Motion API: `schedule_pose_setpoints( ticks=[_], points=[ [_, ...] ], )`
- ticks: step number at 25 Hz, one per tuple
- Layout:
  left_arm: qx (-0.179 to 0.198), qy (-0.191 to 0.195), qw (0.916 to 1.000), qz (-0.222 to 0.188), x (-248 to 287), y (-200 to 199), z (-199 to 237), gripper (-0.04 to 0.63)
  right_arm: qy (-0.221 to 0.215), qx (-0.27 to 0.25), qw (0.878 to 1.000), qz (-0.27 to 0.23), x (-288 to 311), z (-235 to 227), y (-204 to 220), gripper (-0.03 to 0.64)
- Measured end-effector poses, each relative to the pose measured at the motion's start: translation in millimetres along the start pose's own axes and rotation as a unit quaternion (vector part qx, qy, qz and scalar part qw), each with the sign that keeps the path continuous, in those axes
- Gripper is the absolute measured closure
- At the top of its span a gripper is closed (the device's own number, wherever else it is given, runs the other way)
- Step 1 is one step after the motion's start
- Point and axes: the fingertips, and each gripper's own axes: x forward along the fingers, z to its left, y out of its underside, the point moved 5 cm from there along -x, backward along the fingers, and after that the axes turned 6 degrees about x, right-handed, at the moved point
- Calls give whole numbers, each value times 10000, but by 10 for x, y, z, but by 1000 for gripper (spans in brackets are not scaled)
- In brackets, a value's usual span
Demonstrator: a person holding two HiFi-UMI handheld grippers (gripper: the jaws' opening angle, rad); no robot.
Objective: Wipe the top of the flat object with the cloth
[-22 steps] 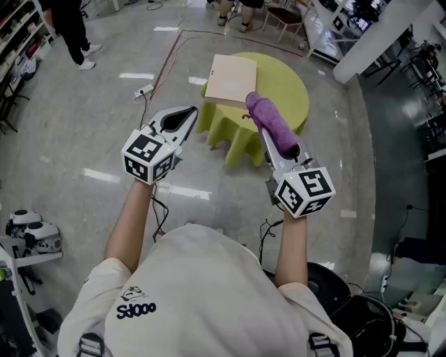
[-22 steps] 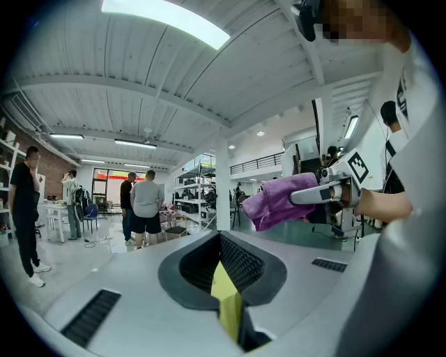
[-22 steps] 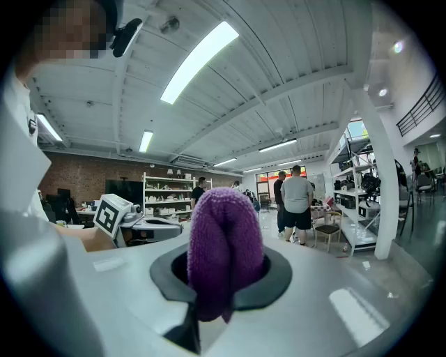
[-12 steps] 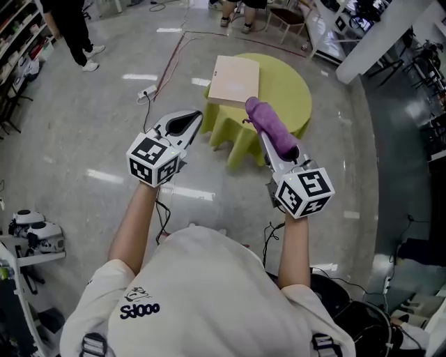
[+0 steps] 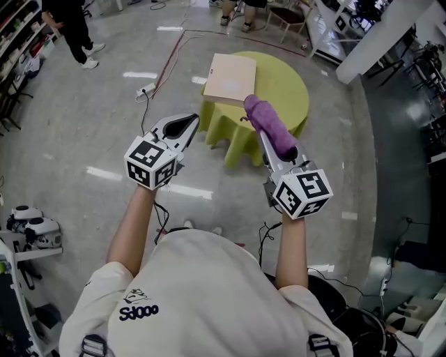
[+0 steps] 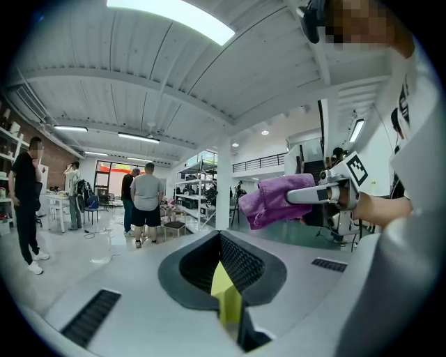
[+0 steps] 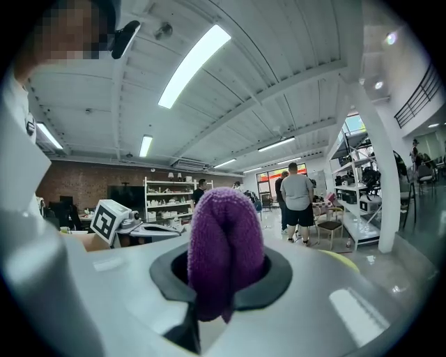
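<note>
A beige flat board (image 5: 232,78) lies on the left part of a round yellow-green table (image 5: 286,87), ahead of me in the head view. My right gripper (image 5: 259,117) is shut on a purple cloth (image 5: 270,127), held in the air above the table's near edge and to the right of the board. In the right gripper view the cloth (image 7: 224,251) bulges out of the jaws and hides the tips. My left gripper (image 5: 194,118) hangs over the floor left of the table, shut with nothing in it; its tips (image 6: 226,293) meet.
A red cable and a power strip (image 5: 145,89) lie on the floor left of the table. People stand at the far edge (image 5: 73,31), by a chair (image 5: 282,14). Shelving (image 5: 14,42) is at left, a white column (image 5: 380,35) at right, and some gear (image 5: 28,230) at lower left.
Both grippers stay almost where they were; the left one has shifted only slightly. The cloth stays in the right gripper.
</note>
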Motion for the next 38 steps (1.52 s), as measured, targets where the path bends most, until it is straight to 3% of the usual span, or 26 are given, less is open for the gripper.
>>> schedule_pose_setpoints(
  ticks=[9, 17, 28, 38],
  points=[
    [11, -213, 9997, 145, 42, 49, -217, 589, 76, 93, 9999, -45, -168, -294, 32, 540],
    [74, -361, 9990, 233, 143, 146, 28, 589, 125, 232, 9997, -2, 64, -428, 150, 540],
    [302, -283, 9987, 299, 1000, 212, 1018, 589, 323, 15, 9994, 85, 1076, -939, 57, 540],
    [267, -52, 9992, 278, 1704, 133, 2024, 589, 555, -48, 9984, 132, 2128, -1396, -139, 540]
  ],
)
